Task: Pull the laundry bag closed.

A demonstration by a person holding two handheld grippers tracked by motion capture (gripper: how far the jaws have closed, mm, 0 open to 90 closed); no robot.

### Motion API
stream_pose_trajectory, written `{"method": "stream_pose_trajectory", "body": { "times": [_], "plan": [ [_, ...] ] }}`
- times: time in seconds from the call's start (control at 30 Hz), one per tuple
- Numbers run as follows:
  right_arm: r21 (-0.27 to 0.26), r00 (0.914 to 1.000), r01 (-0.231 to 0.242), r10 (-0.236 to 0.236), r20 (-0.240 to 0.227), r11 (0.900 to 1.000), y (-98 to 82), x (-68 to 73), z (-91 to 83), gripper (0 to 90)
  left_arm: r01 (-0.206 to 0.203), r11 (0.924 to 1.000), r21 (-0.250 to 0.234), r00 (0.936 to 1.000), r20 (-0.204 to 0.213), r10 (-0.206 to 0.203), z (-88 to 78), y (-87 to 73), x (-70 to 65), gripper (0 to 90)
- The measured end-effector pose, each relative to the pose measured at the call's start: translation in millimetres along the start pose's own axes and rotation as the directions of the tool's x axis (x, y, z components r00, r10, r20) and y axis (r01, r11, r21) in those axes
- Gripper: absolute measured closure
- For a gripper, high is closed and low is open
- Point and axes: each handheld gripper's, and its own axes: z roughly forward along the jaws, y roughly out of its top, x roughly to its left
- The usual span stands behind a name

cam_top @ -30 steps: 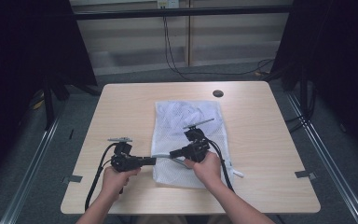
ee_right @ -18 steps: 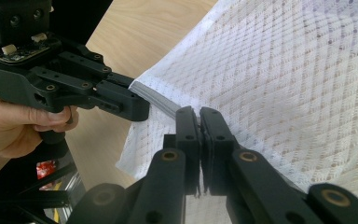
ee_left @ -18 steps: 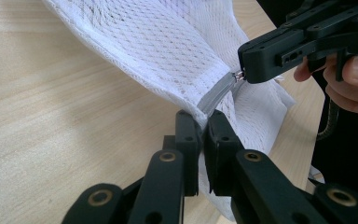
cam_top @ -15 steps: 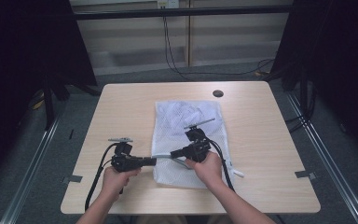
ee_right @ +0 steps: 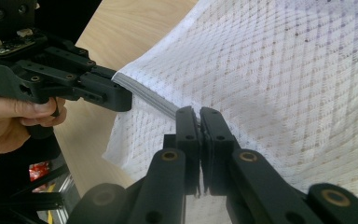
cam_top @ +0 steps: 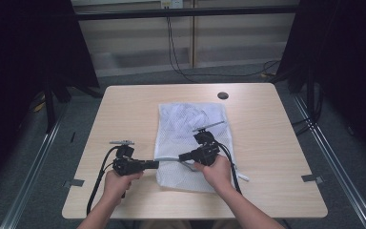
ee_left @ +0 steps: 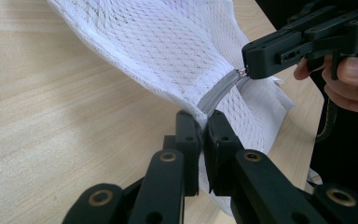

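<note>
A white mesh laundry bag (cam_top: 190, 143) lies on the light wooden table (cam_top: 124, 109), a little right of the middle and reaching toward the near edge. Along its near left side runs a grey zipper (ee_left: 216, 93), and this stretch is lifted off the table and pulled taut between the two tools. The left tongs (cam_top: 156, 164), held in the person's left hand (cam_top: 116, 183) near the table's front left, are pressed together on the zipper tape at the bag's edge; in the left gripper view (ee_left: 203, 123) the grey strip and the mesh fold run straight into the closed tips. The right tongs (cam_top: 181, 156), held in the right hand (cam_top: 217, 171) over the bag's lower part, point toward the left ones and are clamped on the metal slider end of the same zipper; in the right gripper view (ee_right: 199, 116) the tips are closed on the tape where it meets the mesh. A round dark hole (cam_top: 223, 95) sits in the table beyond the bag.
</note>
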Motion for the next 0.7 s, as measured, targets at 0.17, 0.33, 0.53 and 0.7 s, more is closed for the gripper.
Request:
{"method": "stream_pose_trajectory", "body": {
  "times": [0.17, 0.33, 0.53, 0.7],
  "plan": [
    [-0.002, 1.0000, -0.002, 0.002, -0.003, 1.000, -0.3, -0.2, -0.3, 87.0, 0.002, 1.0000, -0.001, 1.0000, 0.002, -0.002, 0.0, 0.0, -0.1, 85.4],
    [0.000, 1.0000, 0.001, -0.001, 0.008, 1.000, -0.3, -0.3, -1.1, 87.0, 0.000, 1.0000, -0.001, 1.0000, -0.005, 0.000, -0.8, 0.1, 0.9, 85.4],
    [-0.004, 0.9999, 0.000, 0.000, 0.013, 1.000, -1.5, -4.4, -4.2, 87.0, 0.002, 1.0000, 0.000, 1.0000, 0.000, -0.002, -0.1, -0.2, 0.4, 85.4],
    [-0.007, 1.0000, -0.005, 0.005, 0.009, 1.000, -1.9, -5.0, -5.8, 87.0, 0.007, 1.0000, -0.004, 1.0000, 0.002, -0.007, -0.5, -0.2, 0.2, 85.4]
  ]
}}
